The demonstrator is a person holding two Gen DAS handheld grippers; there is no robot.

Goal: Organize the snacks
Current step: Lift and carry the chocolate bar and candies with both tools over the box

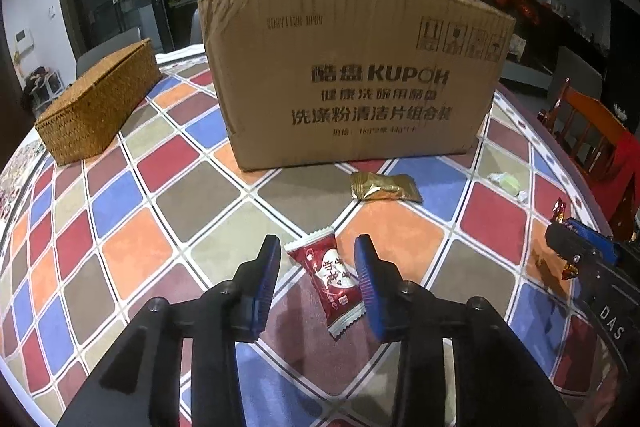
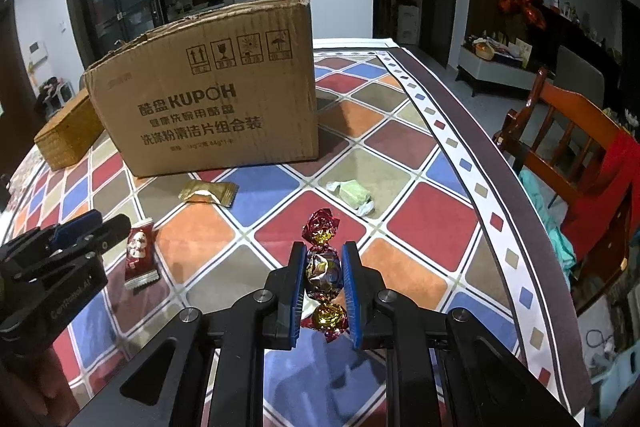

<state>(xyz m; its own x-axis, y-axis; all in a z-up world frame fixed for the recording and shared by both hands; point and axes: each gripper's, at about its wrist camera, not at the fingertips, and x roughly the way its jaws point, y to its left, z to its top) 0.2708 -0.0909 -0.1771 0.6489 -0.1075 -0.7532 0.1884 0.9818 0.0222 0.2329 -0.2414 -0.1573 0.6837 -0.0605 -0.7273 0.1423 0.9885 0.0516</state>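
A red sweet packet (image 1: 334, 279) lies flat on the chequered tablecloth (image 1: 132, 251). My left gripper (image 1: 317, 241) stands open around it, and its blue pads are clear of the wrapper. The right wrist view shows the same packet (image 2: 138, 251) beside the left gripper (image 2: 96, 227). My right gripper (image 2: 324, 249) is shut on a foil-wrapped twist candy (image 2: 323, 273), which it holds just above the table. A gold packet (image 1: 384, 187) and a pale green sweet (image 2: 352, 193) lie loose in front of the cardboard box (image 1: 352, 75).
The tall box stands mid-table with its top out of sight. A woven basket box (image 1: 100, 103) sits to its left. A wooden chair (image 2: 568, 147) with red cloth stands off the table's right edge. A hand shows at the lower left of the right wrist view.
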